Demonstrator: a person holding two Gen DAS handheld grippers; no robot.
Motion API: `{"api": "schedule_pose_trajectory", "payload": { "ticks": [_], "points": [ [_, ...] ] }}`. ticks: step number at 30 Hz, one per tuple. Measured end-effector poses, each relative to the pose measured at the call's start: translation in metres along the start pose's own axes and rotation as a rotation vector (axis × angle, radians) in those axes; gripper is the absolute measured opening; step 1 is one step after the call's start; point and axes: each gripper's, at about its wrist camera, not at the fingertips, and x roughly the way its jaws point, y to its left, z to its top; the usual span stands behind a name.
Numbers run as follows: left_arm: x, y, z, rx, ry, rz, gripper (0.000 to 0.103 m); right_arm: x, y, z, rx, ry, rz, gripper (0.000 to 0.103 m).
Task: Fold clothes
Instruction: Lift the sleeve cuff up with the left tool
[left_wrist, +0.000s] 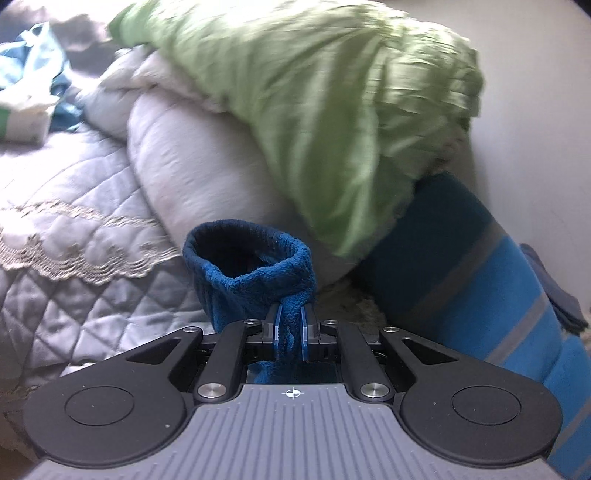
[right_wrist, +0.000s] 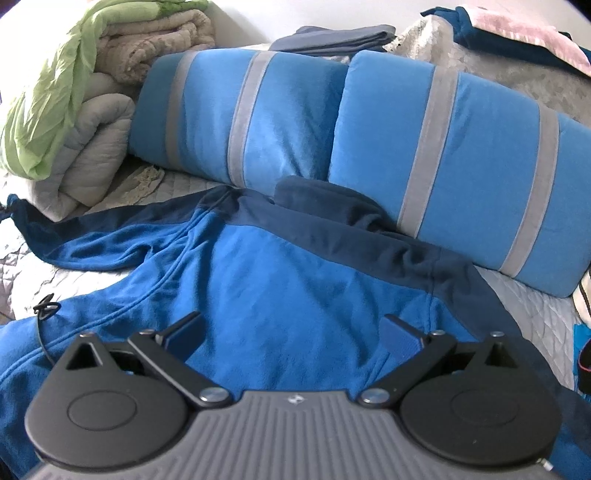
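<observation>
A blue sweatshirt (right_wrist: 280, 288) with dark navy shoulders and sleeves lies spread on the quilted bed, its collar toward the striped pillows. One sleeve (right_wrist: 66, 236) stretches off to the left. In the left wrist view my left gripper (left_wrist: 291, 317) is shut on that sleeve's cuff (left_wrist: 251, 266), whose opening stands up and gapes above the fingers. My right gripper (right_wrist: 291, 325) hovers low over the sweatshirt's body, jaws wide apart with only flat fabric beneath them. A black drawstring (right_wrist: 46, 308) lies at the sweatshirt's left edge.
Two blue pillows with grey stripes (right_wrist: 443, 147) lean at the head of the bed. A rolled grey-white duvet under a green sheet (left_wrist: 332, 110) is piled at the left. A tissue pack (left_wrist: 26, 118) and crumpled teal cloth lie farther off on the quilt (left_wrist: 74, 258).
</observation>
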Motion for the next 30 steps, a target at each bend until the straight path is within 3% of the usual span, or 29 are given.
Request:
{"api": "schedule_pose_trajectory", "payload": {
  "ticks": [14, 21, 30],
  "points": [
    [-0.003, -0.087, -0.005, 0.198, 0.013, -0.083, 0.010, 0.004, -0.008, -0.011, 0.048, 0.016, 0.029, 0.103],
    [0.006, -0.115, -0.004, 0.164, 0.058, -0.136, 0.010, 0.007, -0.005, -0.013, 0.042, 0.022, 0.039, 0.103],
    [0.009, -0.143, -0.016, 0.237, 0.071, -0.186, 0.010, 0.015, -0.005, -0.017, 0.038, 0.049, 0.040, 0.103]
  ]
}}
